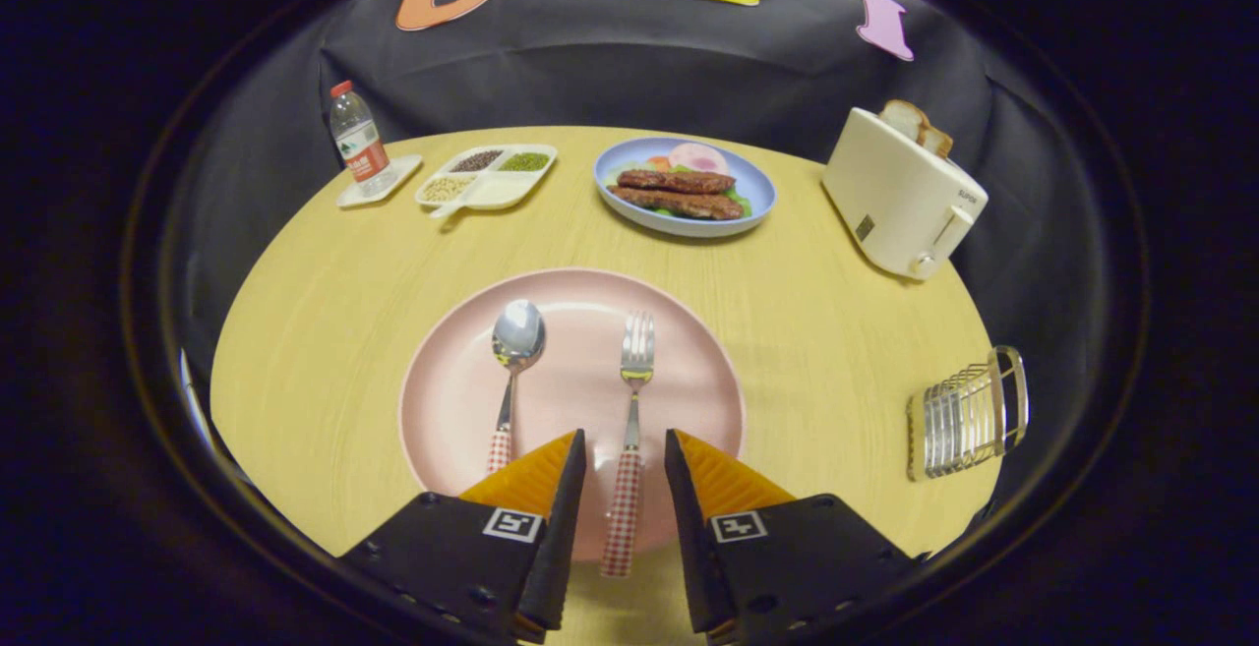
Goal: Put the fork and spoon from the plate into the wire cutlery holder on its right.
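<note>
A pink plate lies on the round wooden table, just ahead of my fingers. On it rest a spoon to the left and a fork to the right, both with red-checked handles. My gripper is open, and the fork's handle runs between the two fingers without either touching it. The spoon's handle end is partly hidden behind the left finger. The wire cutlery holder stands to the right of the plate, near the table's edge.
At the far side of the table stand a water bottle on a small tray, a divided dish of beans, a blue plate of food and a white toaster with bread in it.
</note>
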Demonstrator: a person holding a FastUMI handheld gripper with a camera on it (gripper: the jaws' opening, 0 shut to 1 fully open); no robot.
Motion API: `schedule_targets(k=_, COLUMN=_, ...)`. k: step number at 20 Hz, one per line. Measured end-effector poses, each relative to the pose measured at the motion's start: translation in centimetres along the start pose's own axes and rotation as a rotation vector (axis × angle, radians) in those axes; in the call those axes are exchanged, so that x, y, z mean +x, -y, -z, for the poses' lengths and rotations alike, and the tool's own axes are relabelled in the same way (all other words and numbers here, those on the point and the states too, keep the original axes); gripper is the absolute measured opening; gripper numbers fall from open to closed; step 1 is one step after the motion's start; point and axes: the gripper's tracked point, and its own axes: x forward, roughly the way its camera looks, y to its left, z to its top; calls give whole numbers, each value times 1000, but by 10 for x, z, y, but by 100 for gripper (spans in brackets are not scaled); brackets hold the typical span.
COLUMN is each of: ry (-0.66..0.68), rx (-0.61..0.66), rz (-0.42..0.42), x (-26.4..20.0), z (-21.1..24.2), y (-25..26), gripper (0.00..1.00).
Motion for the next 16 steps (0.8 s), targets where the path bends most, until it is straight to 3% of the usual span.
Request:
schedule_targets(k=2, ry=-13, rx=6, rz=32, x=5, z=3, y=5, gripper=38)
schedule_targets(k=3, ry=-28, rx=17, rz=23, x=5, z=5, y=2, gripper=19)
schedule_targets(k=5, ry=-35, rx=24, rz=17, x=8, z=7, y=1, gripper=13)
schedule_targets(k=7, ry=-48, rx=23, rz=18, x=10, z=11, y=2, gripper=14)
schedule_targets(k=9, ry=-45, rx=17, rz=9, x=12, z=10, y=1, gripper=1)
schedule_targets(k=16, ry=-2, rx=-4, rz=-29, x=-30, z=-6, y=5, gripper=1)
